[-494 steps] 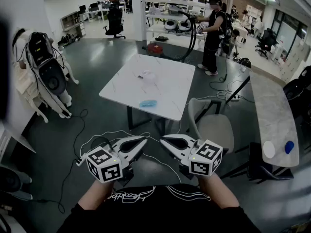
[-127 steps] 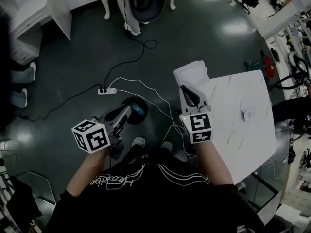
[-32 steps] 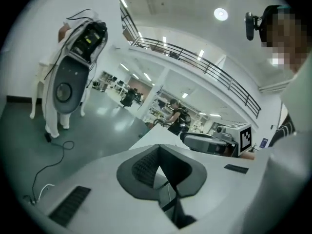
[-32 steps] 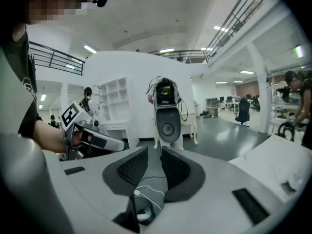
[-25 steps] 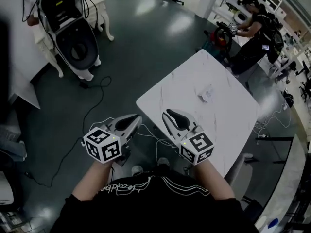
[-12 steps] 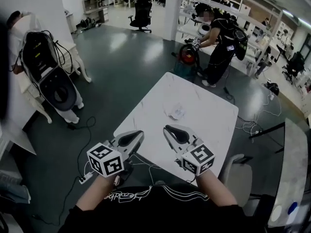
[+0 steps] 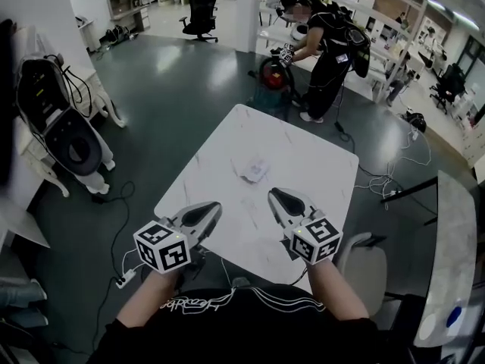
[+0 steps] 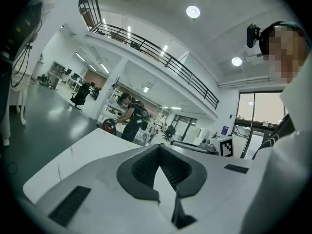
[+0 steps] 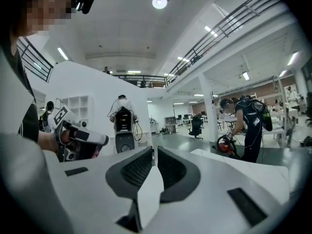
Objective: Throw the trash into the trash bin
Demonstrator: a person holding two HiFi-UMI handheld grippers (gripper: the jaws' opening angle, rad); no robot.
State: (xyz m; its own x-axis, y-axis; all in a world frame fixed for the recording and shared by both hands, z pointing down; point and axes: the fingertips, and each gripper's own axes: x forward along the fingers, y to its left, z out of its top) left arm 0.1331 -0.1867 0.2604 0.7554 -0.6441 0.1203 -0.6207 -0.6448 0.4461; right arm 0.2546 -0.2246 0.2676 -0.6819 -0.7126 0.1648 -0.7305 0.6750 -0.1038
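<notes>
Trash (image 7: 253, 167), a small crumpled white wad, lies near the middle of the white marbled worktop (image 7: 307, 165), apart from both tools and ahead of their tips. The left tongs (image 7: 211, 208) hover over the worktop's near left edge with the marker cube at the back, held by a bare forearm in a black sleeve. In the left gripper view its two dark-padded jaws meet at the tip with nothing between them. The right tongs (image 7: 274, 195) hover over the near part of the worktop, closer to the wad than the left pair, pointing roughly toward it. In the right gripper view its jaws stand almost together, only a thin slit left between the pads. They have just been closing, and they hold nothing. A pale chair (image 7: 365, 268) stands at the worktop's near right corner. Beyond the far corner a person (image 7: 327, 48) in black clothes bends over a red round object (image 7: 269, 73) on the dark grey floor (image 7: 174, 89).
</notes>
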